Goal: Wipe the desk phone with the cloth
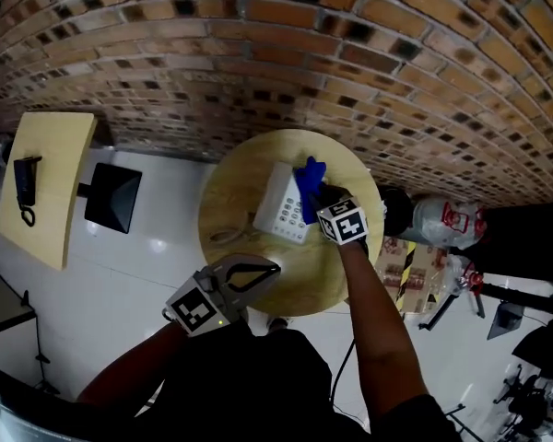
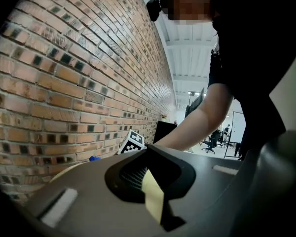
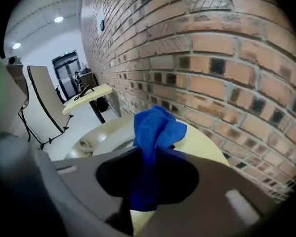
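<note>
A white desk phone (image 1: 281, 205) lies on the round wooden table (image 1: 230, 187), close to the brick wall. My right gripper (image 1: 315, 191) is shut on a blue cloth (image 1: 309, 175) at the phone's far right end. In the right gripper view the cloth (image 3: 155, 132) bunches up out of the closed jaws (image 3: 148, 164), above the table (image 3: 202, 143) and beside the phone (image 3: 111, 141). My left gripper (image 1: 275, 268) hovers at the table's near edge, shut, with nothing held. From the left gripper (image 2: 150, 181) view, the right gripper's marker cube (image 2: 133, 141) and a bit of cloth (image 2: 93, 158) show.
The phone's coiled cord (image 1: 229, 236) lies on the table to its left. The brick wall (image 1: 286, 63) runs just behind. A second table (image 1: 51, 187) with a black phone (image 1: 25, 182) stands far left, and bags (image 1: 442, 221) sit on the floor at right.
</note>
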Demonstrator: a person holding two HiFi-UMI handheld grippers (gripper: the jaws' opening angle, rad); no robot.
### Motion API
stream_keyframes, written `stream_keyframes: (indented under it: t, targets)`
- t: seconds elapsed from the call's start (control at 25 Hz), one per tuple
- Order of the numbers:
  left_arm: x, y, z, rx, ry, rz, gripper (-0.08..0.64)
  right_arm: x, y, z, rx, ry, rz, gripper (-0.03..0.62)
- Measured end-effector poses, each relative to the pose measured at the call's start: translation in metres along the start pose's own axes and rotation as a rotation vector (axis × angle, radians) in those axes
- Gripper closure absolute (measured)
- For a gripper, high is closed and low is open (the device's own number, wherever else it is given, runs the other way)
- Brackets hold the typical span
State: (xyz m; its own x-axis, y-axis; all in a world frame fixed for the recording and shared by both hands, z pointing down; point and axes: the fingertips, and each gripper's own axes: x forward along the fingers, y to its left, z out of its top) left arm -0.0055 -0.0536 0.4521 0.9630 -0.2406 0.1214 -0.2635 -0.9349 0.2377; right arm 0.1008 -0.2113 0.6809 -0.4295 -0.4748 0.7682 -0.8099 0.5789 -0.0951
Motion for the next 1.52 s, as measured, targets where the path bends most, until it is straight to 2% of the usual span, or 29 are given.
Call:
stream_keyframes:
  t: [0.12,0.24,0.4,0.48,0.64,0.76,0.88,1.0,1.12,1.28,1.4,1.52]
  targets:
    - [-0.01,0.011,0.004,0.001,-0.011,0.014,0.56,0.027,-0.005,0.013,-0.055,0.057,-0.01,0.508]
    - [-0.017,0.017,0.003,-0.001,-0.016,0.019,0.56,0.042,0.001,0.002,-0.133,0.129,-0.005,0.508]
    - [-0.025,0.023,-0.002,-0.024,-0.015,0.027,0.56,0.041,0.06,-0.037,-0.335,0.208,0.073,0.508]
    - [-0.024,0.025,-0.004,-0.025,-0.012,0.022,0.56,0.036,0.095,-0.062,-0.39,0.234,0.126,0.508]
    - [-0.015,0.033,-0.003,-0.022,-0.016,0.026,0.56,0.026,0.155,-0.113,-0.358,0.277,0.215,0.508]
    - [-0.003,0.043,0.0,0.004,-0.02,0.026,0.56,0.018,0.171,-0.123,-0.308,0.27,0.227,0.508]
    - [0.008,0.057,0.009,0.025,-0.037,0.04,0.56,0.008,0.152,-0.094,-0.247,0.188,0.173,0.508]
    - [0.016,0.066,0.022,0.055,-0.05,0.037,0.56,0.005,0.107,-0.037,-0.185,0.078,0.094,0.508]
    - [0.019,0.069,0.032,0.083,-0.06,0.031,0.56,0.017,0.065,0.021,-0.191,0.022,0.033,0.508]
    - [0.017,0.075,0.034,0.097,-0.065,0.038,0.56,0.049,0.033,0.066,-0.199,0.051,-0.002,0.508]
    - [0.009,0.082,0.034,0.094,-0.07,0.052,0.56,0.068,0.039,0.063,-0.209,0.134,0.018,0.508]
    - [-0.001,0.089,0.033,0.084,-0.077,0.071,0.56,0.068,0.07,0.047,-0.256,0.162,0.053,0.508]
